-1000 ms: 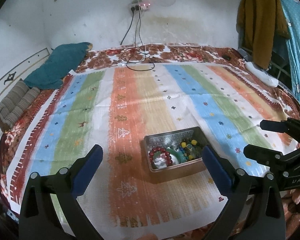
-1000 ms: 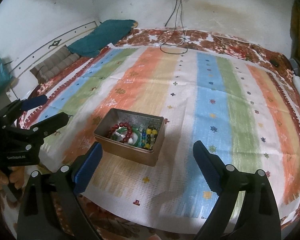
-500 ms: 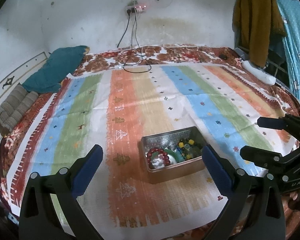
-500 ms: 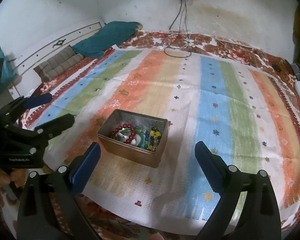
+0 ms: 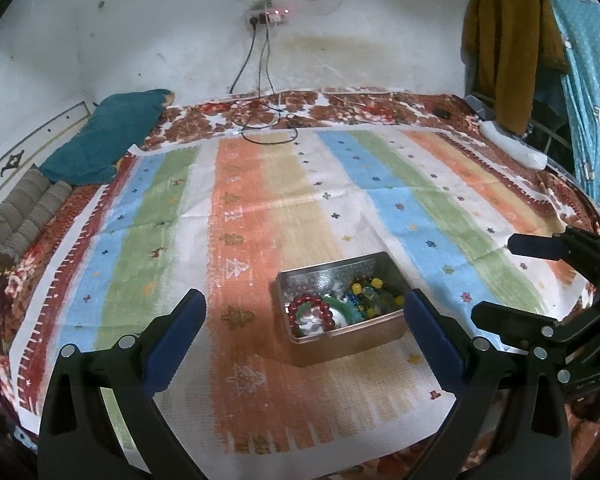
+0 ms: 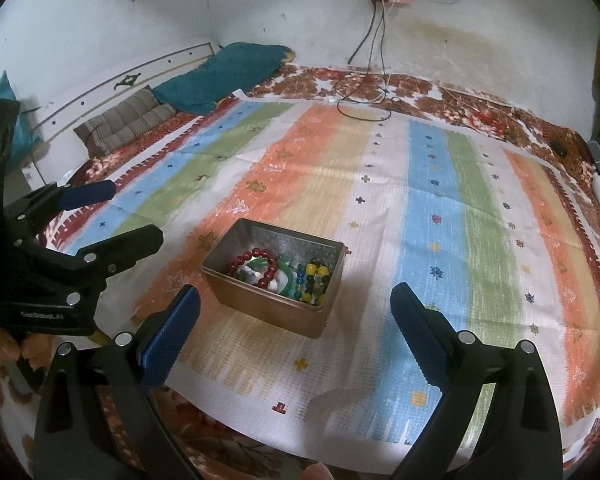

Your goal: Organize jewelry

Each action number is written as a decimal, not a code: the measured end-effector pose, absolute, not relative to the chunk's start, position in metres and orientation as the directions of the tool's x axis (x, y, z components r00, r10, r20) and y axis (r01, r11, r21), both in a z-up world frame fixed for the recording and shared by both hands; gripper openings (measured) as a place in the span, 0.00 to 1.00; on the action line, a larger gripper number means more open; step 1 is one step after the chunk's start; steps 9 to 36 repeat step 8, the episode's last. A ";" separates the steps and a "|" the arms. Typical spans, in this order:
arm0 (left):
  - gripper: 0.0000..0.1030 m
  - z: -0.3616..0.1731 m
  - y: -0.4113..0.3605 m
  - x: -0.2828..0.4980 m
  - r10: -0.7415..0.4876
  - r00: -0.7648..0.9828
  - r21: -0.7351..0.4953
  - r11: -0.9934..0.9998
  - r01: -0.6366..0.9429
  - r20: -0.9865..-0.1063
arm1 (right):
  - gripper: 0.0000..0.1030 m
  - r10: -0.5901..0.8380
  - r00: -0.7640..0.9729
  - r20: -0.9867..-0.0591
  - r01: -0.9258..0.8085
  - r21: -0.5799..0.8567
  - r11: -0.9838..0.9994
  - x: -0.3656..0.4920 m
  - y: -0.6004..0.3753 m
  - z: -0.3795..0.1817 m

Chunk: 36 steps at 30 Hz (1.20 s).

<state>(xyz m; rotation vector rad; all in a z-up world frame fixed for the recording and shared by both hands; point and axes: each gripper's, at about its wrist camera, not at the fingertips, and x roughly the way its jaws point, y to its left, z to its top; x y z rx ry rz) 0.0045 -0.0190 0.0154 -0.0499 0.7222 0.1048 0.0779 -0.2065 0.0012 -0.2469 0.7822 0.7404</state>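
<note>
- A rectangular, open-topped metal tin point(image 5: 342, 320) with a silvery inside and a coppery outside sits on a striped woven mat point(image 5: 308, 208) of orange, tan, blue, green and white bands, spread over a red-brown floral bedcover point(image 5: 340, 108).
- Inside the tin lie a dark red beaded bracelet point(image 5: 312, 312), a green bangle point(image 5: 346, 308) just beside it, and a heap of mixed yellow, blue and dark beads point(image 5: 374, 298) at the other end.
- The left gripper point(image 5: 304, 332), black with blue pads, has its jaws spread wide and holds nothing; in the left wrist view the tin lies between its fingers, nearer the right-hand one.
- The right gripper point(image 6: 296, 326) is likewise wide apart and empty, with the tin in front of it, closer to its left-hand finger point(image 6: 172, 336).
- Each gripper appears at the edge of the other's view, both above the mat's near side and apart from the tin.
- A teal pillow point(image 6: 224, 76) and a brown striped cushion point(image 6: 128, 124) rest at the bed's far left, and black cables point(image 6: 364, 96) run from a wall socket onto the bedcover.
- Mustard and turquoise clothes point(image 5: 540, 60) hang at the right.
</note>
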 end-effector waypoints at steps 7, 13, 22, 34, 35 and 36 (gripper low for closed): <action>0.94 0.016 -0.019 0.006 0.058 0.739 -0.032 0.994 -0.107 -0.671 | 0.94 0.514 0.475 -0.714 -0.685 0.066 0.726 0.079 -0.211 0.001; 0.94 0.016 -0.019 0.006 0.061 0.739 -0.032 0.993 -0.111 -0.671 | 0.94 0.513 0.477 -0.714 -0.684 0.065 0.727 0.079 -0.211 0.001; 0.94 0.016 -0.019 0.006 0.061 0.739 -0.032 0.993 -0.111 -0.671 | 0.94 0.513 0.477 -0.714 -0.684 0.065 0.727 0.079 -0.211 0.001; 0.94 0.016 -0.019 0.006 0.061 0.739 -0.032 0.993 -0.111 -0.671 | 0.94 0.513 0.477 -0.714 -0.684 0.065 0.727 0.079 -0.211 0.001; 0.94 0.016 -0.019 0.006 0.061 0.739 -0.032 0.993 -0.111 -0.671 | 0.94 0.513 0.477 -0.714 -0.684 0.065 0.727 0.079 -0.211 0.001; 0.94 0.016 -0.019 0.006 0.061 0.739 -0.032 0.993 -0.111 -0.671 | 0.94 0.513 0.477 -0.714 -0.684 0.065 0.727 0.079 -0.211 0.001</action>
